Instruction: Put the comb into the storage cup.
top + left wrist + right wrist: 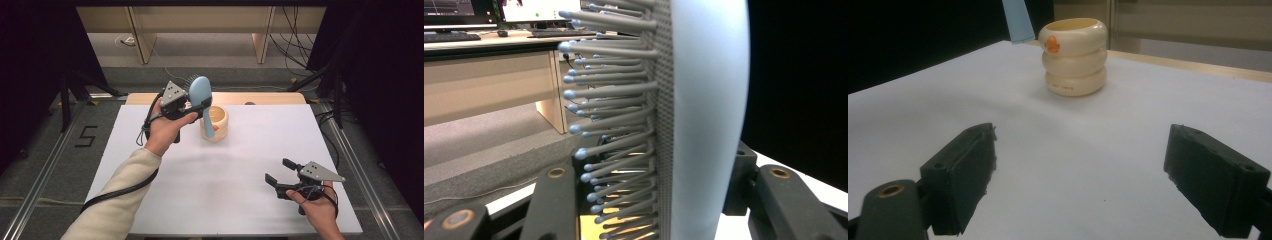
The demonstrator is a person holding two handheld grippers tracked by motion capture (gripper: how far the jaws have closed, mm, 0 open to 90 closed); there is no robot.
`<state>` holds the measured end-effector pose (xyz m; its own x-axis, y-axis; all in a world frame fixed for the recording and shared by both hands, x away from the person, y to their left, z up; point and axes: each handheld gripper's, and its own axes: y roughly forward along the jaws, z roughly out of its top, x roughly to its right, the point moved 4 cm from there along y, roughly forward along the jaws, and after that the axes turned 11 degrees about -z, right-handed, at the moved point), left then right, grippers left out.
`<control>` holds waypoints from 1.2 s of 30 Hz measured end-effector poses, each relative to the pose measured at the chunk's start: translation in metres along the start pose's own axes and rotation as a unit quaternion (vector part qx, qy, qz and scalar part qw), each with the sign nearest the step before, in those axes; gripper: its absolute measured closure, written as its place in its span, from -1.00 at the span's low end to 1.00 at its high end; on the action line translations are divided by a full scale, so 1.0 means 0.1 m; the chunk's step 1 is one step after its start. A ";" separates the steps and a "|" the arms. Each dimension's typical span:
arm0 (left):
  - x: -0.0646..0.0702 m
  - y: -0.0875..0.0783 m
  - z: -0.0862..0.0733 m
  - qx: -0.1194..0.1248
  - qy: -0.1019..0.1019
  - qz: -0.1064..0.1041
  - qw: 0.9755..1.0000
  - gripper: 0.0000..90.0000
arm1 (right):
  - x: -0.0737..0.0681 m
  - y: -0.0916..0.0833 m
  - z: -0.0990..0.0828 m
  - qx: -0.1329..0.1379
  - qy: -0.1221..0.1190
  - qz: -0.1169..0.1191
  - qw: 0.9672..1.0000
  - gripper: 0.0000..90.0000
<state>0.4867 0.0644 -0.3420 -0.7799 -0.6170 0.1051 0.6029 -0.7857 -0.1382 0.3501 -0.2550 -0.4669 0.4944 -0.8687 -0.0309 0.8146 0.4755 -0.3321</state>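
A light blue hairbrush (200, 92) with grey bristles (614, 100) is held up at the back of the white table (225, 165). My left gripper (197, 106) is shut on it near the base of the head, the jaws on either side of the brush (704, 115). The handle (1016, 20) points down and ends close to the rim of a cream ringed cup (215, 124) with an orange mark (1051, 44). At the table's front right, my right gripper (277, 171) rests low, open and holding nothing, aimed at the cup (1075, 55).
Wooden desks (145, 30) and cables (295, 45) stand beyond the table's far edge. Black curtains hang on both sides. A "5" (86, 136) is marked on the floor at left. Bare white surface lies between the cup and my right gripper.
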 end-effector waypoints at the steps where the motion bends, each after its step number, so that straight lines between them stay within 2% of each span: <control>1: 0.00 0.00 0.00 0.000 -0.001 0.000 1.000 0.10 | 0.00 0.00 0.00 0.000 0.001 0.000 1.000 -0.68; 36: -0.05 0.10 0.14 0.004 0.006 0.004 1.000 0.10 | 0.00 0.00 -0.02 -0.003 0.002 0.003 1.000 -0.66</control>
<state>0.4989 0.0589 -0.3300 -0.7765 -0.6234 0.0920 0.6111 -0.7806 -0.1312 0.3496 -0.2558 -0.4683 0.4989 -0.8659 -0.0365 0.8094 0.4805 -0.3376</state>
